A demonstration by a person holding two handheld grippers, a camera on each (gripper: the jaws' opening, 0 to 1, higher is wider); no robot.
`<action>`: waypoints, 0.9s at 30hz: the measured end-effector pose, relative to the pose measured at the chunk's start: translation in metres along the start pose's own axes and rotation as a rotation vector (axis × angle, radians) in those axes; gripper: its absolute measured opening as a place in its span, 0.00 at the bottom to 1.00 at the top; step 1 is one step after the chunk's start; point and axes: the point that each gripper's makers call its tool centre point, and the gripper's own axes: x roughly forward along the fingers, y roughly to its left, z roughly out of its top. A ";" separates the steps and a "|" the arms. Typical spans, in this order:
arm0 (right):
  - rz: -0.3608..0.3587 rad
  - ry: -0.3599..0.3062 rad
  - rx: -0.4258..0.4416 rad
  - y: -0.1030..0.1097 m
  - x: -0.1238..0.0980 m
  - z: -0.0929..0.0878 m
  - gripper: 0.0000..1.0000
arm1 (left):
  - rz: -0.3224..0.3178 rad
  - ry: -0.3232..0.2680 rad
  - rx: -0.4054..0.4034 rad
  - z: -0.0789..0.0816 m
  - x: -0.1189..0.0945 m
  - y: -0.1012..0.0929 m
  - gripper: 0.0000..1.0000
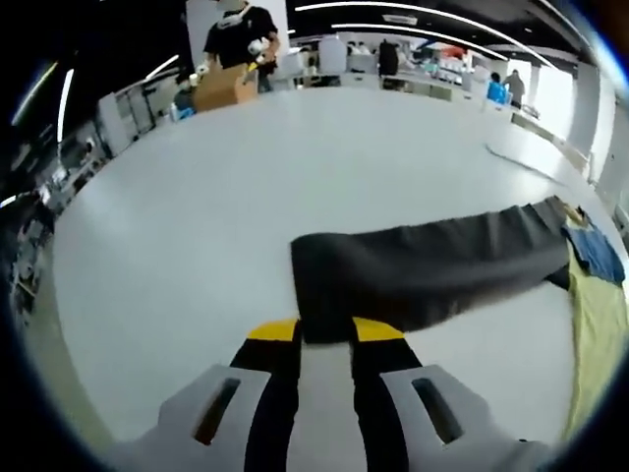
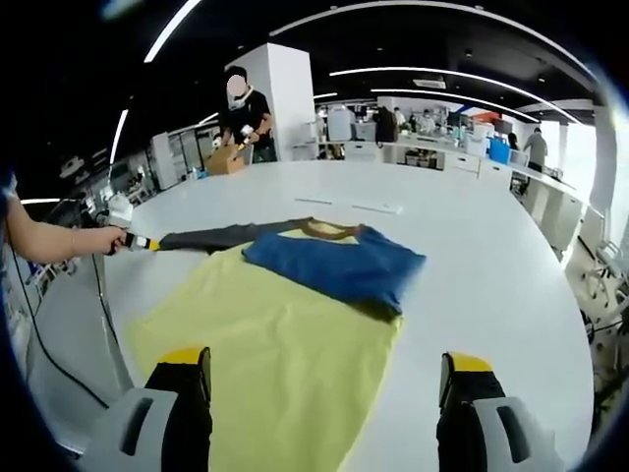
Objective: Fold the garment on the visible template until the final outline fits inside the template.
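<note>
Garment (image 2: 339, 261): blue body with a brown collar and dark grey sleeves, lying bunched on the far half of the yellow template (image 2: 265, 364), which is spread over the white table (image 2: 472, 246).

Left gripper (image 1: 325, 332): my jaws are clenched on the cuff end of the grey sleeve (image 1: 432, 270), which runs out straight from the body toward the table's left edge. In the right gripper view the same gripper (image 2: 138, 242) shows at that edge, held in my hand (image 2: 98, 239), sleeve taut.

Right gripper (image 2: 324, 379): jaws released and spread wide, nothing between them, hovering over the near part of the template.

Step in hand, as I judge it: sleeve fold, left side. The sleeve lies well outside the template outline. The next move calls for carrying the cuff back across onto the blue body and laying it flat. The right jaws are free to pin the body so that it doesn't drag.

At the far edge, a person with a cardboard box (image 2: 224, 159).
</note>
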 end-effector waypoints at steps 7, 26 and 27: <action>-0.005 0.004 0.008 0.001 0.000 -0.002 0.95 | -0.012 -0.027 -0.051 0.000 0.002 0.002 0.05; -0.016 0.013 0.008 0.000 -0.001 -0.006 0.95 | -0.010 -0.058 0.006 0.015 0.001 0.002 0.02; -0.016 0.014 0.008 0.000 -0.001 -0.006 0.95 | -0.013 -0.048 -0.001 0.012 0.001 0.002 0.02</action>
